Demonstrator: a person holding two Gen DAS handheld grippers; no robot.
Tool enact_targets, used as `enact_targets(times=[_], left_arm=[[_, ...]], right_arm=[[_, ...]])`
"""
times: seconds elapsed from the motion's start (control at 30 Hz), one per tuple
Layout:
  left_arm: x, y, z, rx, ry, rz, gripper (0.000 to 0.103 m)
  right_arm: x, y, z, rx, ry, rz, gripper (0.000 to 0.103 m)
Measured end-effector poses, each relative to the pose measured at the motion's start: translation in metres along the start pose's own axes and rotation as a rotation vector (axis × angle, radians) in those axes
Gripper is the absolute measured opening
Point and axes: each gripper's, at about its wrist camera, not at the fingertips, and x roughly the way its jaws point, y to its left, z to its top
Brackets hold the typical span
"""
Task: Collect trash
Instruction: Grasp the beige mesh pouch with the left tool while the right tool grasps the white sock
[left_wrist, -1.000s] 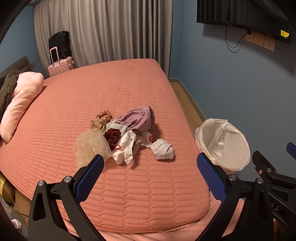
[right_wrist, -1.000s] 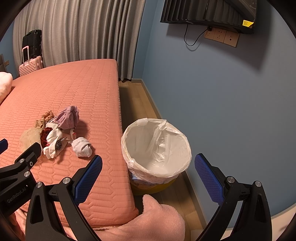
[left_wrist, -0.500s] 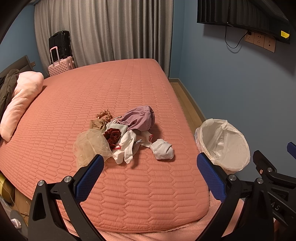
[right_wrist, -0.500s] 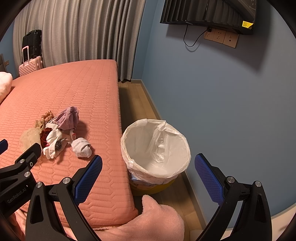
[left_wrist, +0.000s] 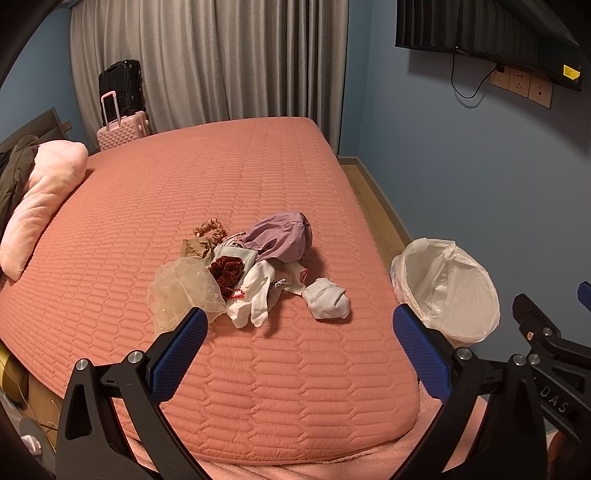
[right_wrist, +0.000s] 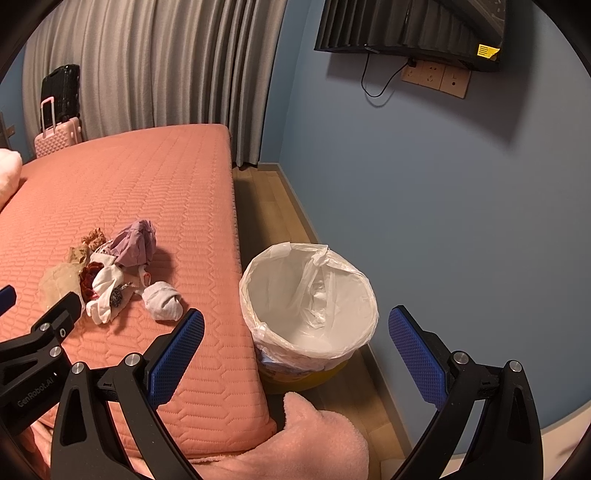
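Left wrist view: the left gripper (left_wrist: 295, 345), jaws spread and empty, hangs over the bed (left_wrist: 184, 206) with the trash pile (left_wrist: 243, 273) just ahead. A grab could snag several tangled pieces and shed some.

Right wrist view: the right gripper (right_wrist: 295, 349), jaws apart, faces the bin (right_wrist: 308, 299); its loose liner (right_wrist: 321, 284) could catch drops short.

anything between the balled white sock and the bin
Only bare quilted bedcover up to the bed's edge, then the drop to the lined bin; white sock sits apart from the pile. Right wrist view shows it.
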Motion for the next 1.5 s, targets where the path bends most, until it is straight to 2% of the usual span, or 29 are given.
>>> enact_targets(times=[0.27, 0.5, 0.7, 0.9, 1.03, 1.5], left_arm=[[0.007, 0.018, 0.001, -0.02, -0.007, 0.003, 0.096], [0.028, 0.052, -0.002, -0.054, 0.013, -0.007, 0.096], [0.053, 0.096, -0.006, -0.121, 0.045, 0.021, 0.096], [0.085, 0.14, -0.013, -0.198, 0.098, 0.1, 0.096], [0.105, 0.162, -0.015, -0.235, 0.13, 0.107, 0.096], [0.171, 0.198, -0.012, -0.384, 0.269, -0.024, 0.096]], right_arm=[[0.0, 0.01, -0.001, 0.022, -0.017, 0.002, 0.097], [0.012, 0.035, -0.004, 0.012, -0.008, 0.021, 0.097], [0.031, 0.066, -0.006, 0.0, 0.016, 0.092, 0.097], [0.051, 0.094, -0.005, 0.003, 0.052, 0.143, 0.097], [0.068, 0.114, -0.004, -0.002, 0.078, 0.157, 0.097], [0.131, 0.211, 0.0, -0.05, 0.2, 0.279, 0.097]])
